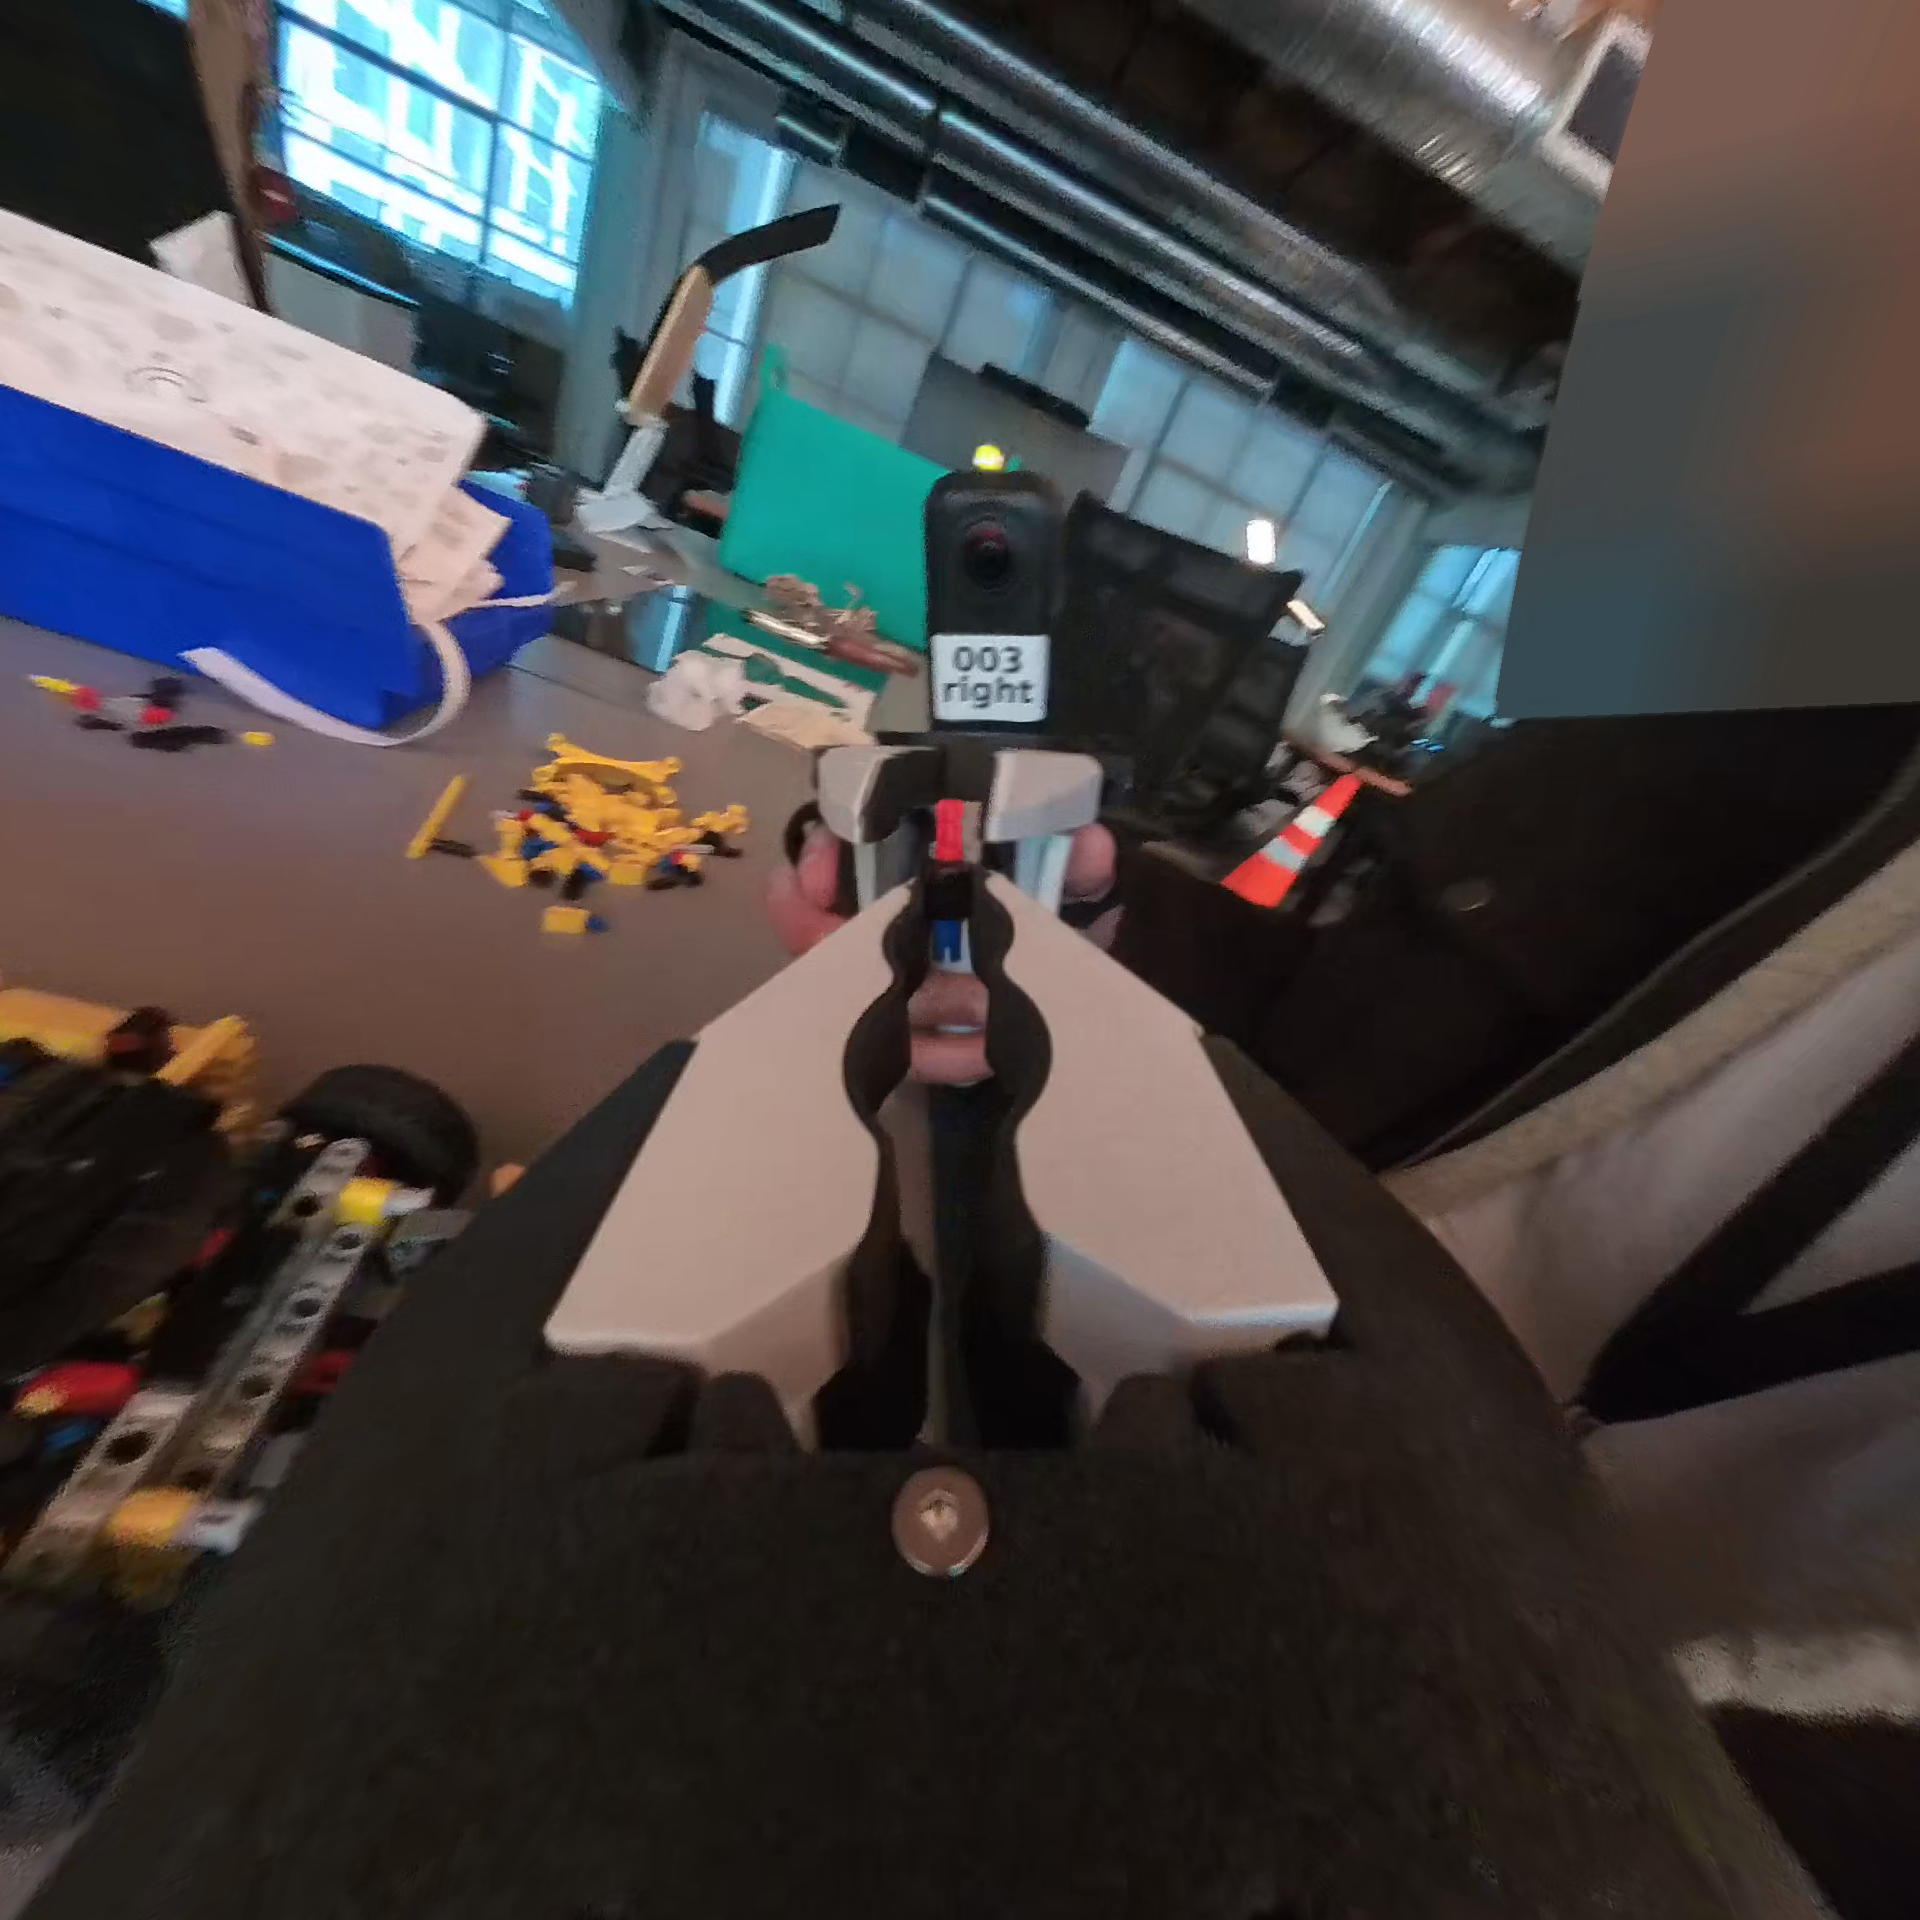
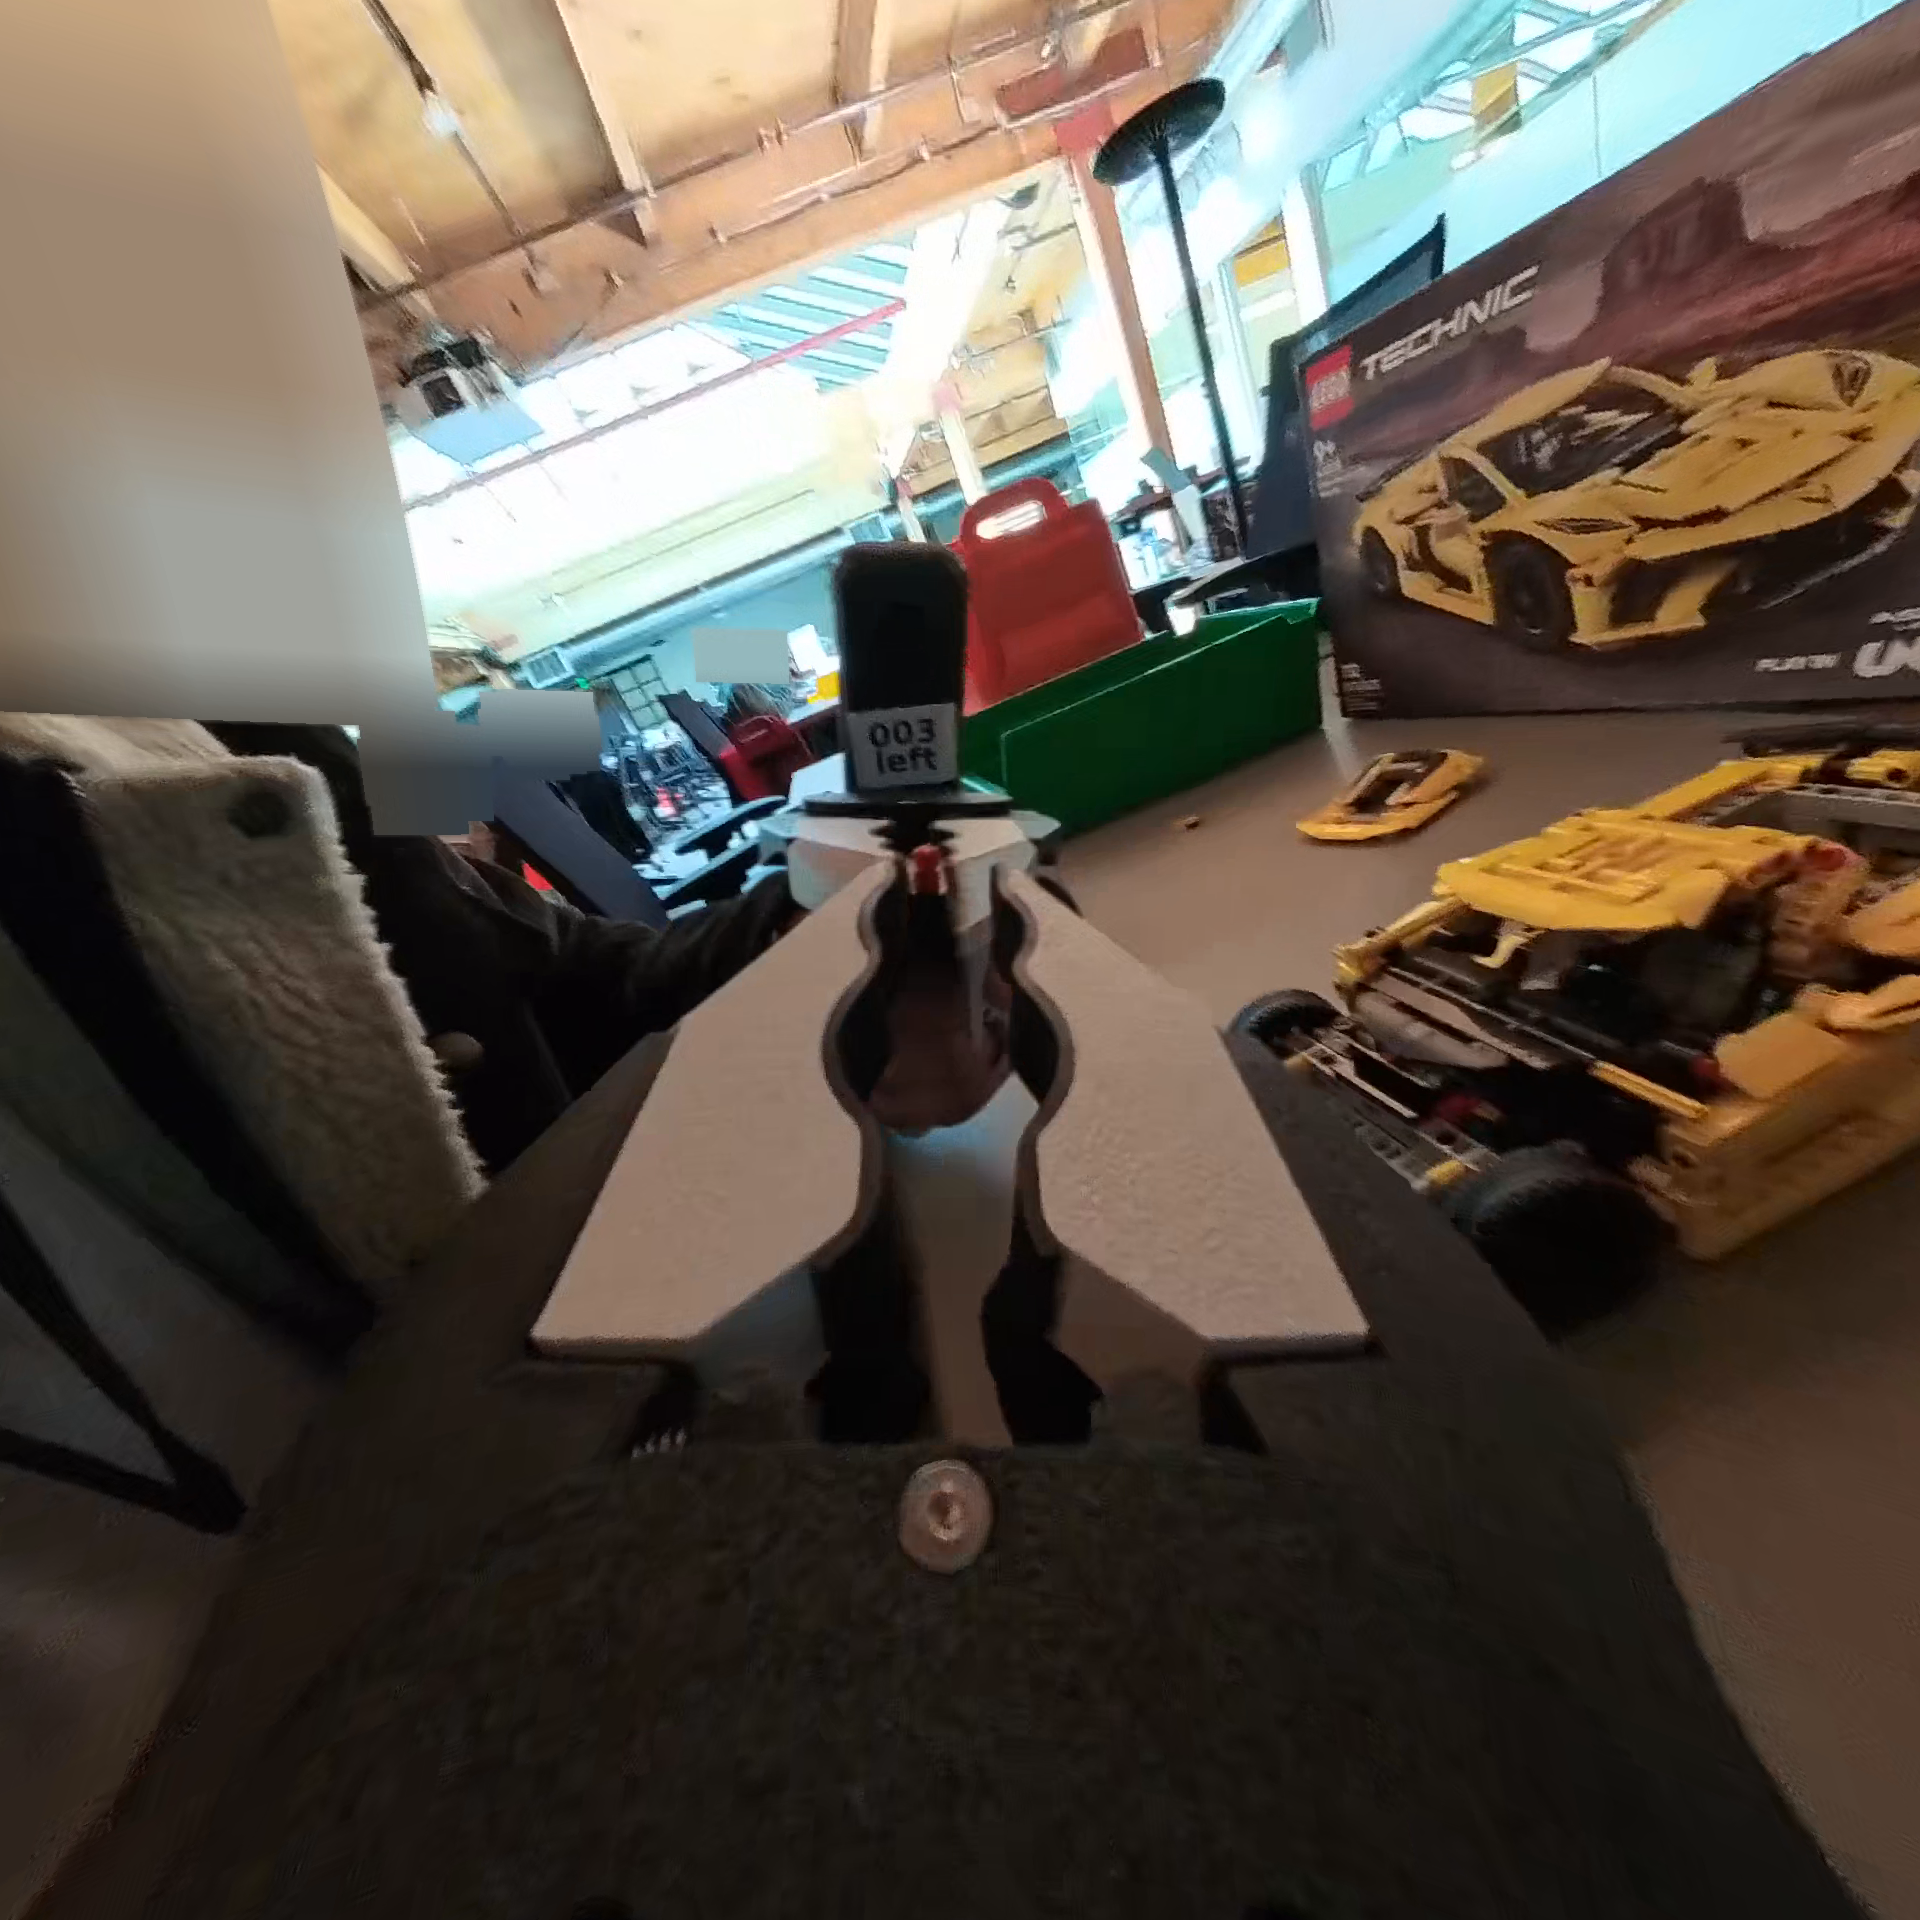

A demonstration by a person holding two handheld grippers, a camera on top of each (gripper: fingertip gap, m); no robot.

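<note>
My two grippers are held tip to tip above the grey table (image 1: pixel 312 914). My left gripper (image 1: pixel 943 904) is shut on a small black and blue brick pin (image 1: pixel 944 938). My right gripper (image 2: pixel 928 883) faces it and is shut on a small red pin (image 2: pixel 925 864). The red pin also shows in the left wrist view (image 1: pixel 948 834), between the right gripper's (image 1: pixel 951 821) white fingers and touching the black end of the left one's piece. The left gripper (image 2: pixel 914 831) shows straight ahead in the right wrist view. A hand wraps each gripper's handle.
A half-built yellow brick car (image 2: pixel 1621 997) stands on the table; it also shows in the left wrist view (image 1: pixel 208 1247). Around it are a pile of loose yellow pieces (image 1: pixel 613 821), a yellow car panel (image 2: pixel 1392 795), the set's box (image 2: pixel 1621 468), a green bin (image 2: pixel 1143 717) and a blue box with papers (image 1: pixel 208 540). Only a small space, under 4 cm, lies between the two pairs of fingers. Both grippers' tips are roughly 20 cm from the half-built yellow brick car (image 2: pixel 1621 997).
</note>
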